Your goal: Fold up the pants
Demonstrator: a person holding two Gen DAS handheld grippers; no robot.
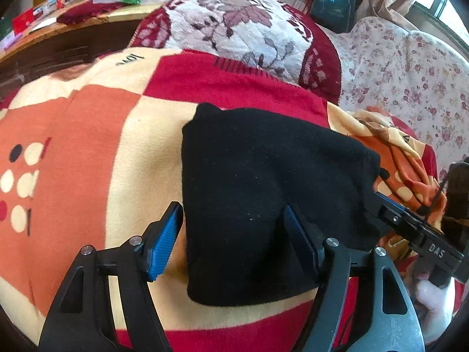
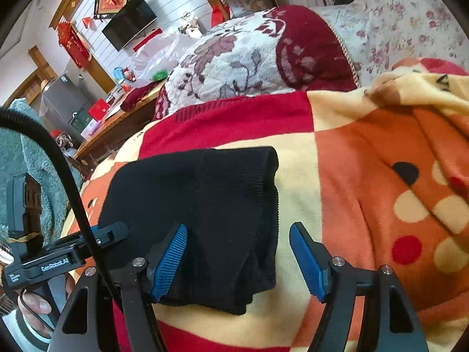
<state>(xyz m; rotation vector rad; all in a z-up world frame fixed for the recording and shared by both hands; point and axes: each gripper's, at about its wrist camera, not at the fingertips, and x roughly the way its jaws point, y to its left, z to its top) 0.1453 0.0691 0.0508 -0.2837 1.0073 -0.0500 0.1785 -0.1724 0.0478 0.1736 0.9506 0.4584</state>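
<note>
The black pants lie folded into a compact bundle on a red, orange and cream blanket. My left gripper is open, its blue pads straddling the bundle's near left edge. The pants also show in the right wrist view, ribbed waistband at the top right. My right gripper is open, its left pad over the bundle's near right edge, its right pad over the blanket. The right gripper also shows at the right in the left wrist view, at the pants' right side.
A floral cushion lies behind the blanket. A floral sofa cover is to the right. A cluttered wooden table stands at the far left. A TV hangs on the wall. The blanket is bunched at the right.
</note>
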